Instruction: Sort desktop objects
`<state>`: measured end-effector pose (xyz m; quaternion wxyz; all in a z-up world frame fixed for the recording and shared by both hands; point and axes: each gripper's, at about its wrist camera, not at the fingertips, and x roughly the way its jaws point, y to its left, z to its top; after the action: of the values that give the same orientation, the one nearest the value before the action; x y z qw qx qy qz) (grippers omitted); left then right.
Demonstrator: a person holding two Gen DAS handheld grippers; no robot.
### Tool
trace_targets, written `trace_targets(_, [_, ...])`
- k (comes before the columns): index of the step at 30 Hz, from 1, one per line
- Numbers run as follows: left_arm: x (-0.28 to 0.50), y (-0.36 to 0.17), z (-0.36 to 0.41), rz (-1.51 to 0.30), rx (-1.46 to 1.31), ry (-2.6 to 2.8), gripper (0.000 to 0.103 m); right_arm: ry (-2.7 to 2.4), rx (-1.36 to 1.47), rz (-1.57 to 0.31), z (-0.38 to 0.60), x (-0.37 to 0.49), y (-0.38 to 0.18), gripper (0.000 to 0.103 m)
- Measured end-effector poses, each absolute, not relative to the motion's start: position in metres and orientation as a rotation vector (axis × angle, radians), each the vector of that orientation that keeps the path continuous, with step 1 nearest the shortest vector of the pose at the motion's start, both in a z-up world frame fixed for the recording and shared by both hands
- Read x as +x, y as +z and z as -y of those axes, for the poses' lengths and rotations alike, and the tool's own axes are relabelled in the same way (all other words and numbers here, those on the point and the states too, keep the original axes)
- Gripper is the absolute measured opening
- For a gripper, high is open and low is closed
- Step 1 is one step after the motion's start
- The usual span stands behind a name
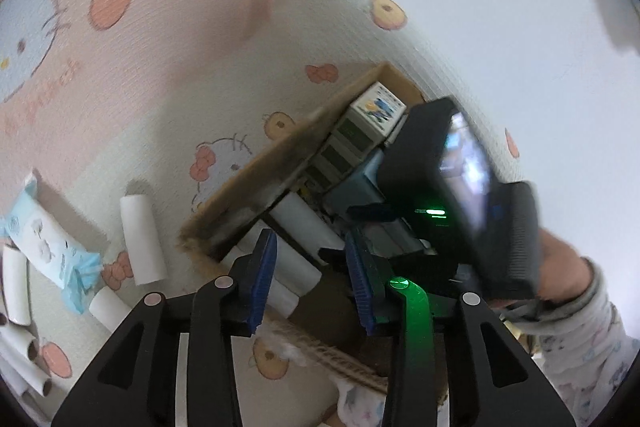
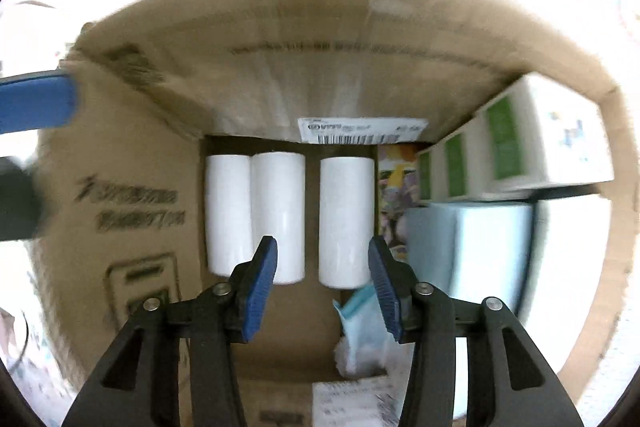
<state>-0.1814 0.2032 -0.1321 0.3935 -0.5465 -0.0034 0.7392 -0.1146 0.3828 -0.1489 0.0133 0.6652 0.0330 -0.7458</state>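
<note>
Below me stands an open cardboard box (image 2: 300, 47). Three white paper rolls (image 2: 228, 211) (image 2: 280, 211) (image 2: 346, 219) lie side by side on its floor. My right gripper (image 2: 323, 247) hangs open above them, pointing straight down, with nothing between its blue pads. My left gripper (image 1: 310, 243) is open and empty over the near corner of the same box (image 1: 256, 167), above the white rolls (image 1: 304, 223) inside. The right gripper's black body (image 1: 452, 195), held by a hand in a patterned sleeve, hovers over the box.
Loose white rolls (image 1: 142, 239) (image 1: 16, 287) and a light-blue tissue pack (image 1: 48, 243) lie on the cartoon-print cloth left of the box. Inside the box are green-and-white cartons (image 2: 504, 143), a pale blue pack (image 2: 472, 247) and a tissue pack (image 2: 360, 323).
</note>
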Motion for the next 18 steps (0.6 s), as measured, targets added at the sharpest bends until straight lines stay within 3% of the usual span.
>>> trace_targets(4, [-0.174,-0.135,-0.236,-0.073,-1.414,1.839,0.044,-2.420,1.935,-0.040,-0.401,-0.089,-0.109,0.055])
trace_targets(11, [-0.174,-0.170,-0.272,-0.021,-1.612,1.796,0.043,-2.556,1.821,0.096,-0.426,-0.070,-0.079,0.059])
trace_targets(14, [-0.177,-0.182,-0.276,0.066,-1.663,1.772,0.029,-2.567,1.785,0.214,-0.446,-0.055,-0.082,0.059])
trace_targets(15, [-0.177,-0.184,-0.279,0.077,-1.673,1.766,0.019,-2.582,1.752,0.256,-0.452,-0.050,-0.081,0.056])
trace_targets(18, [-0.177,-0.189,-0.290,0.051,-1.684,1.773,0.014,-2.595,1.668,0.429,-0.479,-0.042,-0.083,0.024])
